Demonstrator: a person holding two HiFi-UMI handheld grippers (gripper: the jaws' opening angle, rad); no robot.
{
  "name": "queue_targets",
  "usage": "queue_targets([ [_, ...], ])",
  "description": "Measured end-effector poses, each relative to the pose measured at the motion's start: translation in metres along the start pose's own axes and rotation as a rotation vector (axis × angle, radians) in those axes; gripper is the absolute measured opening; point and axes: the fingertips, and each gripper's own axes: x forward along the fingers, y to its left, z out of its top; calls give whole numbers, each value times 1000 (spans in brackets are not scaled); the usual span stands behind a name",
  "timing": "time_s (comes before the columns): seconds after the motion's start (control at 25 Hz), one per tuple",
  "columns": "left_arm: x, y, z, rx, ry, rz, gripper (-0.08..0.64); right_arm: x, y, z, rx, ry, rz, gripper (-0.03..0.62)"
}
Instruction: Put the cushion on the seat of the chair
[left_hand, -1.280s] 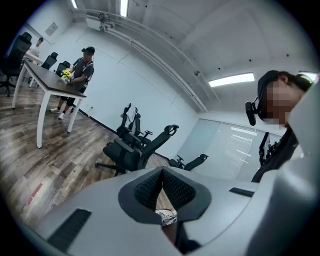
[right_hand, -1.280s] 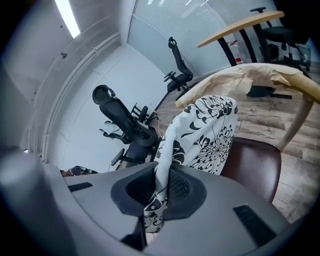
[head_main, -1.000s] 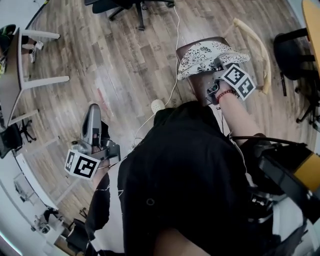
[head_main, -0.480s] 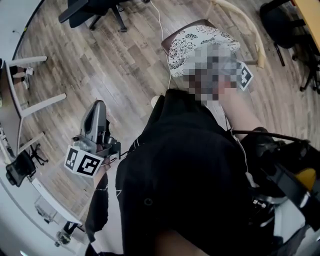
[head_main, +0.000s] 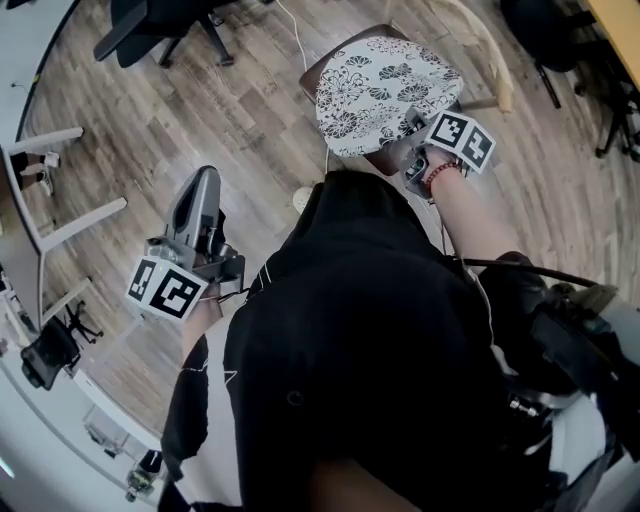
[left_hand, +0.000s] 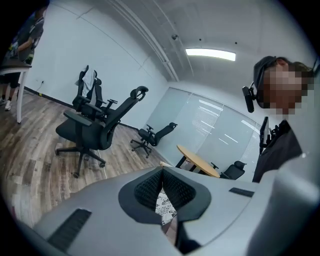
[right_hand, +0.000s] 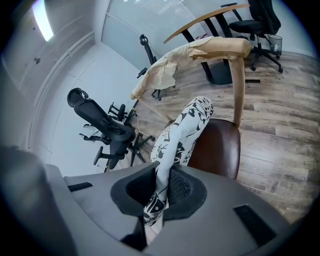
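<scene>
I am pinching the cushion (head_main: 385, 90) by its near edge in my right claw (right_hand: 165, 182), holding it over the chair seat (right_hand: 217, 147). It is drooping, seemingly soft and light, so an edge grip suits. My left claw (left_hand: 161, 172) is idling shut, empty.

The chair (head_main: 313, 72) stood ahead of the person (head_main: 370, 340), slightly to the right, with its backrest (head_main: 497, 70) on the far right side. The cushion (head_main: 385, 90) hung tilted over the seat, its near edge pinched between the jaws of the right gripper (head_main: 412, 135), just in front of the person. The left gripper (head_main: 200, 190) was well apart, out to the left above the floor (head_main: 230, 110). An office chair (head_main: 150, 25) stood farther left, a cable (head_main: 297, 45) ran between the two chairs, and a table (head_main: 60, 137) lay at the left edge.
</scene>
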Motion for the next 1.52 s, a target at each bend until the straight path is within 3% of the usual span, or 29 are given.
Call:
queue_targets([
  [0.16, 11, 4, -11, -37, 0, 11, 14, 0, -14, -3, 5, 14, -13, 29],
  [0.64, 23, 19, -18, -20, -14, 74, 14, 15, -33, -7, -35, 75, -7, 29],
  [0.92, 37, 21, -24, -35, -18, 59, 13, 25, -54, -15, -40, 124, -30, 29],
  [1.52, 69, 25, -41, -7, 59, 26, 14, 34, -118, -27, 8, 135, -131, 29],
])
